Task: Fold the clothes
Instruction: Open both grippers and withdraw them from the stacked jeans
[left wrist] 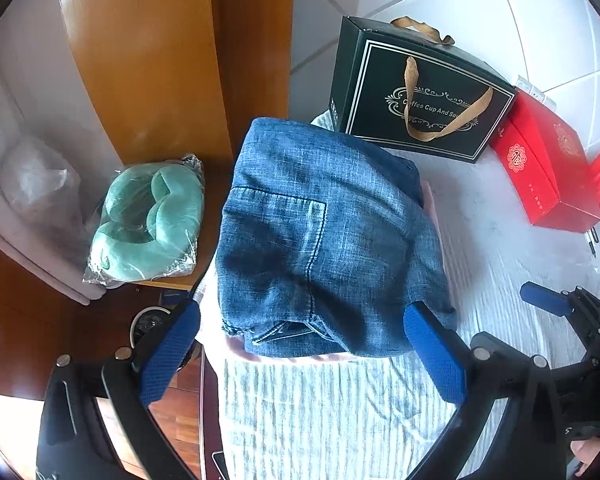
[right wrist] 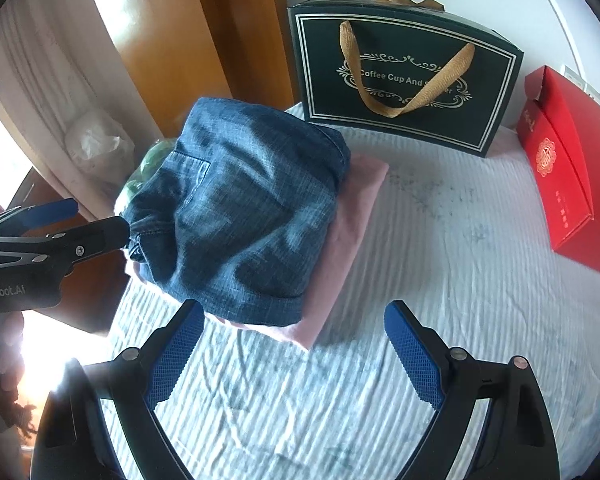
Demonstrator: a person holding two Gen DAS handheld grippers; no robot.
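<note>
A folded blue denim garment point(left wrist: 324, 236) lies on top of a folded pink garment point(right wrist: 352, 220), both on a table under a pale striped cloth point(left wrist: 332, 412). My left gripper point(left wrist: 300, 344) is open. Its blue fingers stand on either side of the denim's near edge with nothing pinched. In the right wrist view the denim point(right wrist: 240, 208) sits ahead and to the left. My right gripper point(right wrist: 296, 344) is open over bare cloth just in front of the stack. The left gripper point(right wrist: 100, 216) shows at the denim's left edge. A blue pad point(left wrist: 544, 300) of the right gripper shows at the right.
A dark green gift box point(right wrist: 404, 80) with a gold ribbon handle stands behind the stack. Red boxes point(right wrist: 568, 176) stand at the right. A green neck pillow in plastic point(left wrist: 148, 220) lies on a wooden ledge to the left, beyond the table edge. A wooden panel point(left wrist: 160, 60) rises behind it.
</note>
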